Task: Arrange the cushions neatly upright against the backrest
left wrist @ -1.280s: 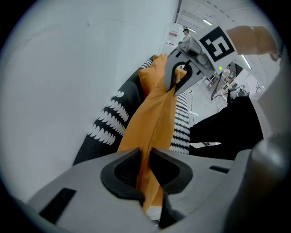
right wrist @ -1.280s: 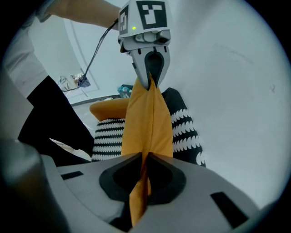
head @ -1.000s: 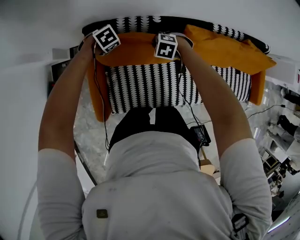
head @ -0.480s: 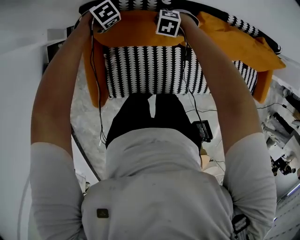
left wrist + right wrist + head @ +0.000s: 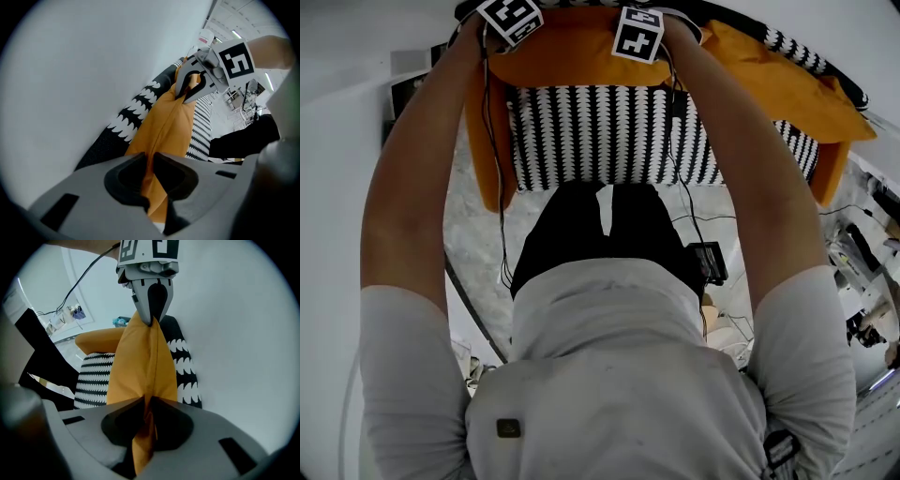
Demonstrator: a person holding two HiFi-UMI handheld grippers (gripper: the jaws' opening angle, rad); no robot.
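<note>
One cushion (image 5: 572,61) was set against the backrest (image 5: 185,364), behind the seat (image 5: 609,131), and a second cushion (image 5: 778,84) was laid at its right.

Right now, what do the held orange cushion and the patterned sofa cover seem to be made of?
Orange cushion: likely matte woven cloth over soft filling; it folds into a ridge where pinched. Patterned sofa cover: likely printed matte fabric; no shine.

Head view looks down; close gripper views face each other along cushion (image 5: 168,121).

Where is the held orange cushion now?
The cushion sits top centre in head view, against the backrest, seam pinched by the left gripper and the right gripper, whose jaws are opening.
</note>
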